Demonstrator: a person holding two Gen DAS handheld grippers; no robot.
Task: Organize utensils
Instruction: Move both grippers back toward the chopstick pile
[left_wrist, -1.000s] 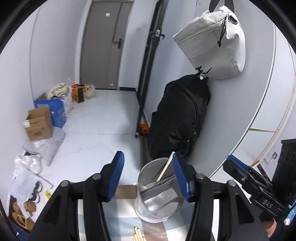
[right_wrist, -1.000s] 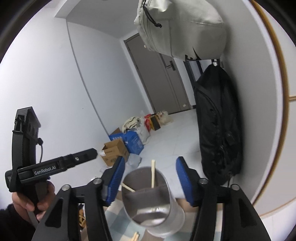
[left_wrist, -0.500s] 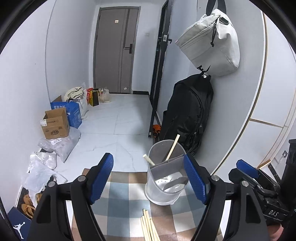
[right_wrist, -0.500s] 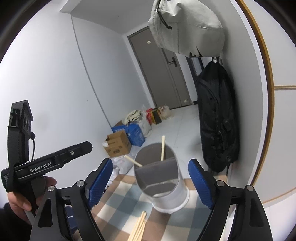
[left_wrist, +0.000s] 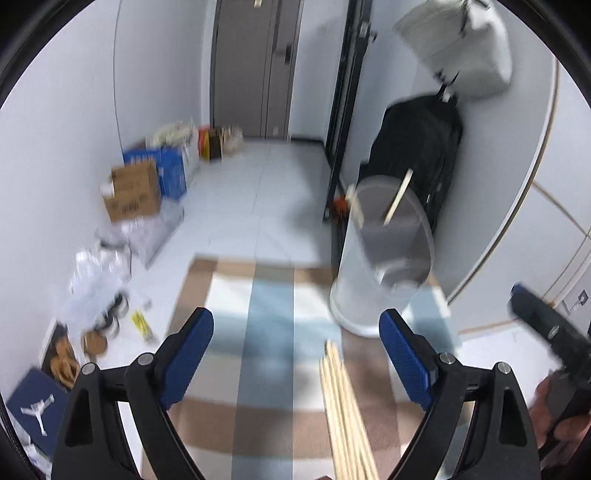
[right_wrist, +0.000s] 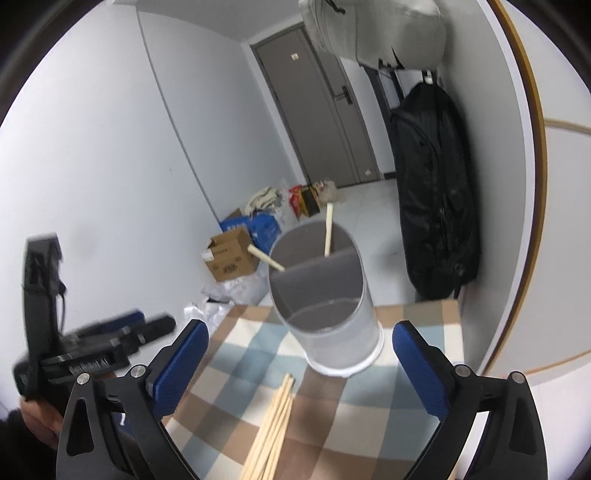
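Checked cloth (left_wrist: 271, 295) in tan, cream and pale blue covers the work surface, and nearest the cameras a bundle of wooden chopsticks (left_wrist: 345, 413) lies flat on it, its far ends pointing toward the holder. Above the bundle the left gripper (left_wrist: 295, 354) has its blue pads spread wide, having just been opening, with only the chopstick ends showing in the gap and neither pad touching them. Likewise the right gripper (right_wrist: 301, 363) stands wide apart after just opening, nothing pressed between its pads; the bundle (right_wrist: 273, 428) runs up between them without contact. In the right wrist view the left gripper's black body, held in a hand (right_wrist: 37, 421), sits at the left, off the cloth's near-left corner.

Just beyond the chopsticks stands a translucent cylindrical utensil holder (right_wrist: 328, 310), upright on the cloth near its far right part, split by a grey divider. Two chopsticks (right_wrist: 328, 229) already lean in its rear compartment. Bare cloth stretches to the left of the holder up to the far edge.

Past that edge is white tiled floor, open down the middle. Along the left wall lie plastic bags, sandals, a cardboard box (left_wrist: 131, 190) and a blue box. On the right a black backpack (right_wrist: 436, 192) hangs against the wall under a pale grey bag (left_wrist: 465, 44). A grey door (left_wrist: 255, 66) closes the far end.
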